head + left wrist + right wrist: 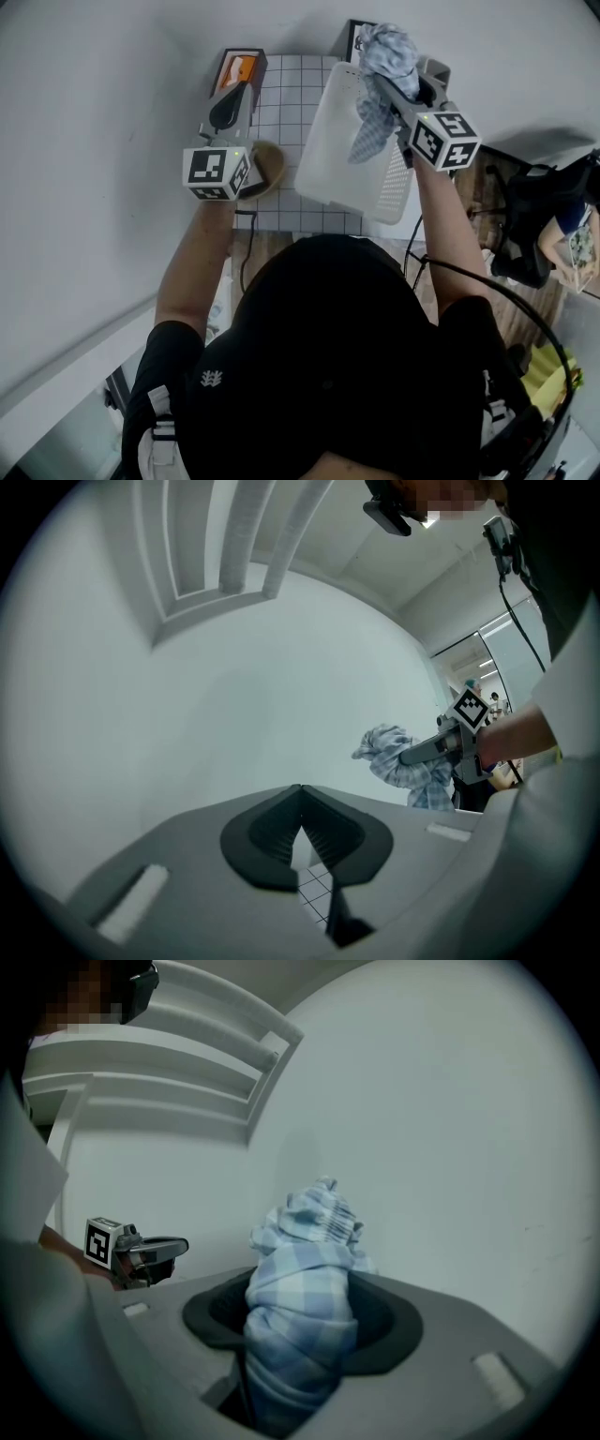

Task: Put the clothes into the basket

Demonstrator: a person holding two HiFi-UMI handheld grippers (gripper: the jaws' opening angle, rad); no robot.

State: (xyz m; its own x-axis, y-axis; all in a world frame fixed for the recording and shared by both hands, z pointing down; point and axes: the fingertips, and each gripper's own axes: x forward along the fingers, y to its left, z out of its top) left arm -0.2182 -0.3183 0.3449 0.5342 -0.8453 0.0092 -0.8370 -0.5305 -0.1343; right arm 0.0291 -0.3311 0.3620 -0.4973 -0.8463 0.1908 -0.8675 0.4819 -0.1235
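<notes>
The right tongs [300,1312] are clenched on a blue-and-white checked cloth [314,1232]. The right gripper view shows the fabric bunched between the two dark pads, rising past their tips and trailing down below them. In the head view the cloth is off the surface [281,103], held over the far right part of the white basket [323,159], and one end hangs towards the basket's inside. Whether that end touches the basket cannot be told.

The basket stands on the right side of the gridded surface. Its perforated wall faces the right edge, and its near end reaches the near edge.

The left tongs [300,803] are pressed together at the tips with nothing between them. Only the grid of the surface shows through the gap behind the pads. They are held over the left side of the surface, well apart from the basket. A brown bowl [267,169] sits by the near left corner, partly covered in the head view by the left gripper's marker cube [216,173]. A pale wall runs along the far edge of the surface.
</notes>
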